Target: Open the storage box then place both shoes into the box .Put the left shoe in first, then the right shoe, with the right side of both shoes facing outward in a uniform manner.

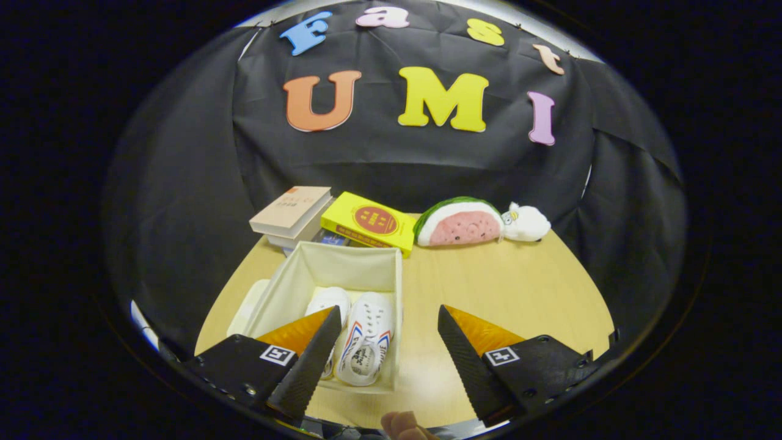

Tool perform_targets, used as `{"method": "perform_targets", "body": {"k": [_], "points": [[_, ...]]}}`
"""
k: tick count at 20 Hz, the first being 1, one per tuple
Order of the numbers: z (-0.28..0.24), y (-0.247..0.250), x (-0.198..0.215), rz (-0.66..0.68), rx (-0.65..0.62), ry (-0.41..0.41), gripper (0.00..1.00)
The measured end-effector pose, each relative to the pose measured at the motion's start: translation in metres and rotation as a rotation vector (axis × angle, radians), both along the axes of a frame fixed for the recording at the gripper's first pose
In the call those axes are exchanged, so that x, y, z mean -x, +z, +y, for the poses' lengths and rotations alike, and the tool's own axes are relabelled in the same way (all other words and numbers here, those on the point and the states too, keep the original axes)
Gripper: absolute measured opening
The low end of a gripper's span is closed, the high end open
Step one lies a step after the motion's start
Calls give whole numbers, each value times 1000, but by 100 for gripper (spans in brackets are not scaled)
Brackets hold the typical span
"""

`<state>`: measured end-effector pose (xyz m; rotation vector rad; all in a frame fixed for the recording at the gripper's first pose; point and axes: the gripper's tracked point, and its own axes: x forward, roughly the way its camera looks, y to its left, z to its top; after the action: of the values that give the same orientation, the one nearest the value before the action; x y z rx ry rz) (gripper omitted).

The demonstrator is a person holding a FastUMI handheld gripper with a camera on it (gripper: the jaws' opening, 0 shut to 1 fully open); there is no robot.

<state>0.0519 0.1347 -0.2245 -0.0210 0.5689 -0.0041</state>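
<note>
An open cream storage box (342,266) stands on the wooden table, just ahead of my left finger. Two white shoes lie side by side inside it: one shoe (368,339) with red and blue stripes on its side shows fully, the other shoe (328,300) is partly hidden behind my left finger (305,360). The box's lid (247,305) lies flat against the box's left side. My gripper (389,318) hangs open above the table's near edge, with nothing between its fingers. The right finger (467,357) is over bare table, to the right of the box.
Behind the box lie a stack of books (293,214) and a yellow book (366,221). A watermelon-slice plush (459,223) and a small white plush (525,223) sit at the table's far side. A person's fingertips (404,425) show below the gripper. Bare wooden table (507,287) spreads right of the box.
</note>
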Motion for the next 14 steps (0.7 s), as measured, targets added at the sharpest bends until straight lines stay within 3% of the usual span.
{"method": "perform_targets", "body": {"k": [7,14], "points": [[-62,103,18,-253,-15,-7,96],[-100,177,42,-406,10,-33,96]]}}
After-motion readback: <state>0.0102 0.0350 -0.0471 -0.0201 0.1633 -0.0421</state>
